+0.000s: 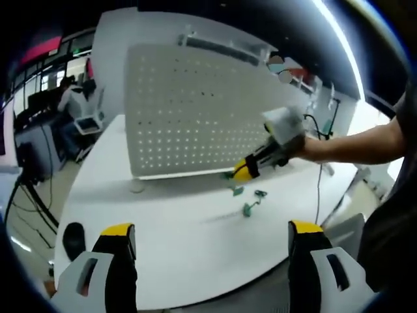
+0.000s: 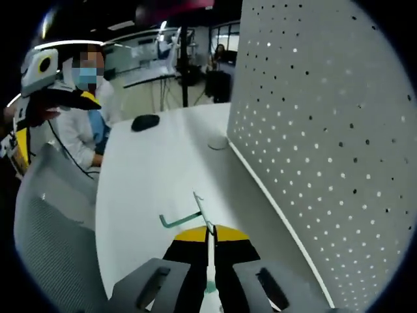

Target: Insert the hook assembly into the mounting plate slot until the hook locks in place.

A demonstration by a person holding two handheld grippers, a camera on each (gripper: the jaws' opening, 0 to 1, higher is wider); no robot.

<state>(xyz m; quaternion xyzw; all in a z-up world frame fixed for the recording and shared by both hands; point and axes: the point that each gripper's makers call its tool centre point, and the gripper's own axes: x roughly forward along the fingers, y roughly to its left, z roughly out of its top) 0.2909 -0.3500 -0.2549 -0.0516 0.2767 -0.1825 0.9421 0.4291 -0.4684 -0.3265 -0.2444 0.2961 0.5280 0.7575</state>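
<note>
A: Two green hooks (image 1: 251, 202) lie loose on the white table (image 1: 169, 235) in the left gripper view, near the foot of the pegboard (image 1: 195, 117). Left gripper (image 1: 212, 244) jaws spread wide, nothing between them, low over the near table edge.

B: And the other one there?

A: Right gripper (image 1: 244, 171) comes in from the right, tips down near the board's bottom edge, just beside the loose hooks. Too small to tell its grip from here.

B: Right gripper view?

A: Right gripper (image 2: 209, 236) jaws pressed together on a thin green hook (image 2: 186, 217), bent end sticking out ahead over the table. Pegboard (image 2: 326, 130) stands upright on the right, near but apart from the hook.

B: Progress?

A: Pick looks done, insertion not started. Hook isn't in any hole. Left to do: line it up with a hole, push in till it locks. Early-to-mid, I'd say.
</note>
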